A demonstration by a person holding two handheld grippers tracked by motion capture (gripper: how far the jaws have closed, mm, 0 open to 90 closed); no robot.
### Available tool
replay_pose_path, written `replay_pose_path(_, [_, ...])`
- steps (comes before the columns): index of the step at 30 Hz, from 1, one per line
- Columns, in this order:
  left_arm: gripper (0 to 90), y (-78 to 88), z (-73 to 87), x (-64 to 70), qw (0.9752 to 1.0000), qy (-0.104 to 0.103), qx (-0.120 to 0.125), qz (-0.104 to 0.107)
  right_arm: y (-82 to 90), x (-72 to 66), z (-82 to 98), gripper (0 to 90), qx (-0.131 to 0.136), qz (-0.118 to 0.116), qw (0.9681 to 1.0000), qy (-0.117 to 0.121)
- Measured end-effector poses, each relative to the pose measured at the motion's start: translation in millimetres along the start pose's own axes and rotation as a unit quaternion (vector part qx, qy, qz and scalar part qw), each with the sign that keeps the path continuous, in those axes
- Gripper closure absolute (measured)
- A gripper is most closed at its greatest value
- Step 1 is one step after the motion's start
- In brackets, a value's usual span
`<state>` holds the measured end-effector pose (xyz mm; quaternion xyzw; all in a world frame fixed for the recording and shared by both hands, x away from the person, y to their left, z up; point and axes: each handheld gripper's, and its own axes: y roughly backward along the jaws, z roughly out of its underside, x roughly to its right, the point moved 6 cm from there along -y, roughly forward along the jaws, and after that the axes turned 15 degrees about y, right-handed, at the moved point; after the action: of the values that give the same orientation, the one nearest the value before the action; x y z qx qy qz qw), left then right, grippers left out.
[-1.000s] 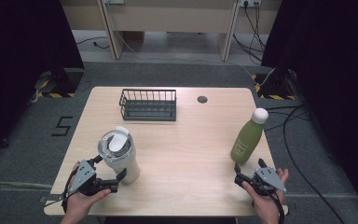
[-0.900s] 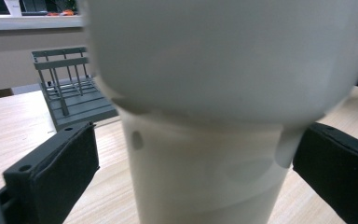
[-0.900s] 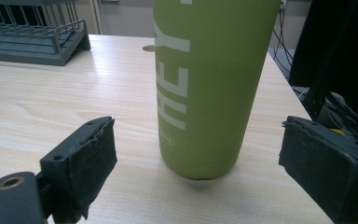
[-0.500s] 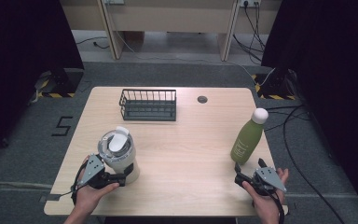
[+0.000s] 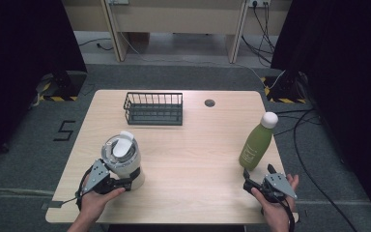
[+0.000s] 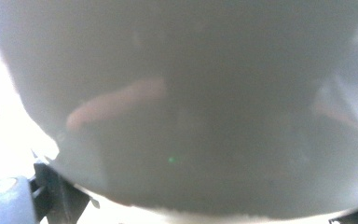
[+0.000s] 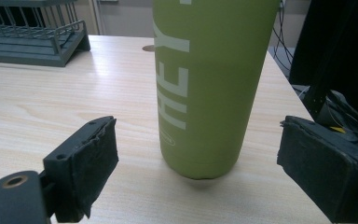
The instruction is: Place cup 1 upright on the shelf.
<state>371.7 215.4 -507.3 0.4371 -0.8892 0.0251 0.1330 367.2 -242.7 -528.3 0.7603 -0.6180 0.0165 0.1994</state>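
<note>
A steel tumbler [image 5: 121, 152] with a white lid stands near the table's front left. My left gripper [image 5: 128, 180] reaches in at its base. Its jaws have just been closing, and they press on either side of the tumbler's lower wall. Seen from that gripper, the tumbler's grey wall [image 6: 177, 70] is very close. A green bottle [image 5: 256, 145] with a white cap stands at the front right. My right gripper [image 5: 258, 173] sits just in front of it, and its jaws have just closed a little. Its pads [image 7: 93, 163] stand apart from the bottle [image 7: 209, 84].
A dark wire basket [image 5: 154, 108] sits at the back of the wooden table [image 5: 198, 159], also seen at the far left from the right gripper [image 7: 28, 42]. A round cable hole [image 5: 209, 102] lies to its right. The table's right edge is close beside the bottle.
My left hand has edged in toward the tumbler's base and its jaws have drawn in on it. The right hand and the bottle look the same.
</note>
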Motion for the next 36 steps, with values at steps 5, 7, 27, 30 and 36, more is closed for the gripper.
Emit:
replay_pose_path(5, [8.6,0.2,-0.5,0.7,1.0000,0.003,-0.002,-0.004,0.3,1.3,0.3,12.2,0.000,0.003,1.0000,-0.004])
replay_pose_path(7, [8.6,0.5,-1.1,0.6,1.0000,0.003,-0.004,-0.008,0.3,1.7,0.3,12.3,0.001,0.003,1.0000,-0.004])
replay_pose_path(27, [8.6,-2.5,-20.7,2.0,0.9999,-0.006,0.009,-0.007,0.0,1.7,0.0,13.2,0.002,0.004,1.0000,-0.006])
replay_pose_path(30, [8.6,-4.4,-22.9,2.8,0.9999,-0.007,0.011,-0.007,0.0,1.6,0.0,13.2,0.002,0.004,1.0000,-0.006])
replay_pose_path(36, [8.6,-8.3,-29.4,3.8,0.9998,-0.010,0.017,-0.005,0.0,1.6,-0.1,13.3,0.002,0.004,1.0000,-0.006])
